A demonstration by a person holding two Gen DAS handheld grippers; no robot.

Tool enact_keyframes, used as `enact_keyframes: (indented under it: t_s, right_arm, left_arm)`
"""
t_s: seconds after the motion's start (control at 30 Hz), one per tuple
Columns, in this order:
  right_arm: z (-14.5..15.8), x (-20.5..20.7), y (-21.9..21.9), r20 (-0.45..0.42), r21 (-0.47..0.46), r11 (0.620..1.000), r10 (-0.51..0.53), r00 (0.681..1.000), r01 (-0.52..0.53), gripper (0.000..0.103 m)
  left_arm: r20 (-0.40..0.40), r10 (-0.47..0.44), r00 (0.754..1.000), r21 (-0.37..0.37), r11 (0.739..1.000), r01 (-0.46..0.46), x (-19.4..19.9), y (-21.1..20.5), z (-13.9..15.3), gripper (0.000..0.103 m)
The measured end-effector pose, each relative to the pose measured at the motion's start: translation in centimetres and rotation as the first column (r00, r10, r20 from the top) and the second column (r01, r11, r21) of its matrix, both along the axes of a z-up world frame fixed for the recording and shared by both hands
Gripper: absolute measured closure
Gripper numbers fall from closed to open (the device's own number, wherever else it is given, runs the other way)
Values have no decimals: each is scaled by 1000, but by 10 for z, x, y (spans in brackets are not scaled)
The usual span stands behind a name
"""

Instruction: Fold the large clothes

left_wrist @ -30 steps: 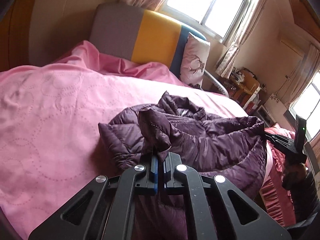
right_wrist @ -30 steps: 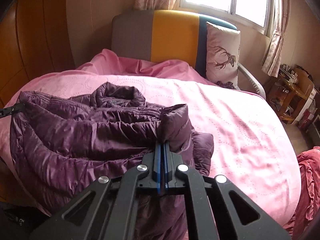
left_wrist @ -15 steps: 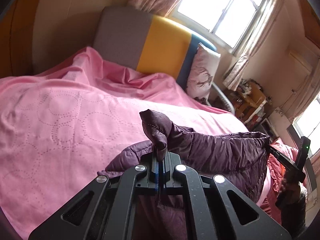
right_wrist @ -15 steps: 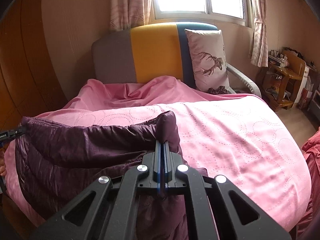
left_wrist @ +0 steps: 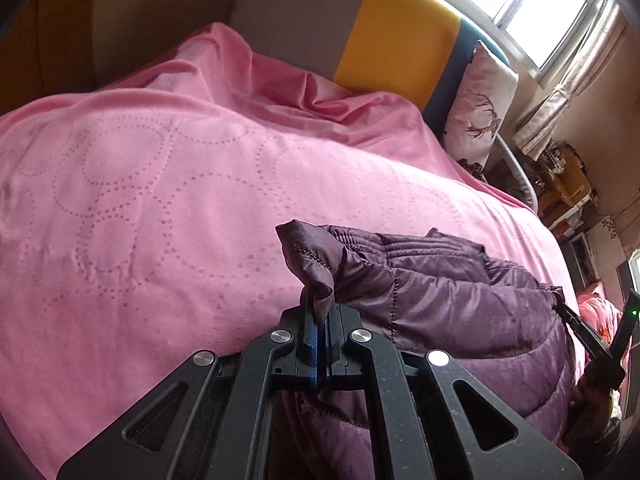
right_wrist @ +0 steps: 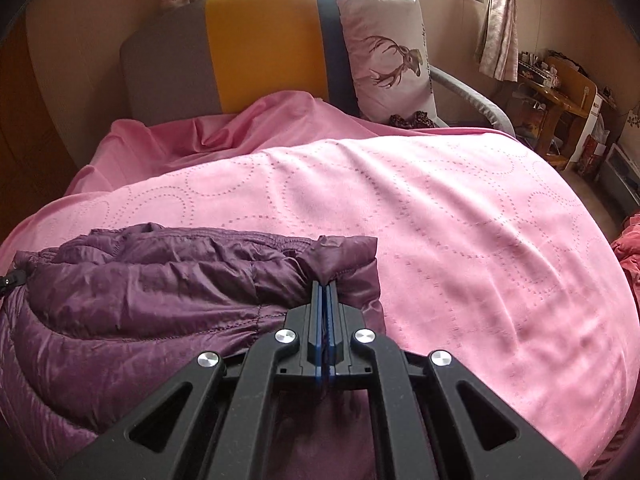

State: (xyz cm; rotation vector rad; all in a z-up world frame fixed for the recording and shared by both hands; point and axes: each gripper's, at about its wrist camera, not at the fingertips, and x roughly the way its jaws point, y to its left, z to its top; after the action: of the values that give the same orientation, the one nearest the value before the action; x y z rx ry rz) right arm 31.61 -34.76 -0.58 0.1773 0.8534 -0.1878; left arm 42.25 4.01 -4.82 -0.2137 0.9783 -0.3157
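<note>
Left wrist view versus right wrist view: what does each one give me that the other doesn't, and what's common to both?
Only the left wrist view shows the other gripper, the right gripper, at the jacket's far corner, with the hand holding it.

Only the right wrist view shows the wooden desk clearly, and the dark patterned cloth at the pillow's foot.

Both show a shut gripper pinching a corner of the purple quilted jacket, which lies on the pink bedspread, plus the grey, yellow and blue headboard and the deer pillow.
</note>
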Motion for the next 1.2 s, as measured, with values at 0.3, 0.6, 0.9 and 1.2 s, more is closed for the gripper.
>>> enact_keyframes:
  t_s: [0.3,0.6,0.9,1.2]
  right_arm:
    - [-52,19,12,-74,-65,998,7,997,-12,101]
    - [-13,-11,8,14,-28,999,29,999,-29,63]
    - [31,-70,101,205,-28,985,173,963,-171,36]
    - [-29,-60,144,122,-114,971,225,967,-211,28]
  left_arm:
    - [-6,23,1000,65,998,-23,-3,-15,-38,101]
    - [186,161,969,71,982,-177,-56,8,26,48]
    - [313,20,949,24,999,-29,-139,-59,38,44]
    - [239,-13,971,68,998,-4,-137,-68,-26,43]
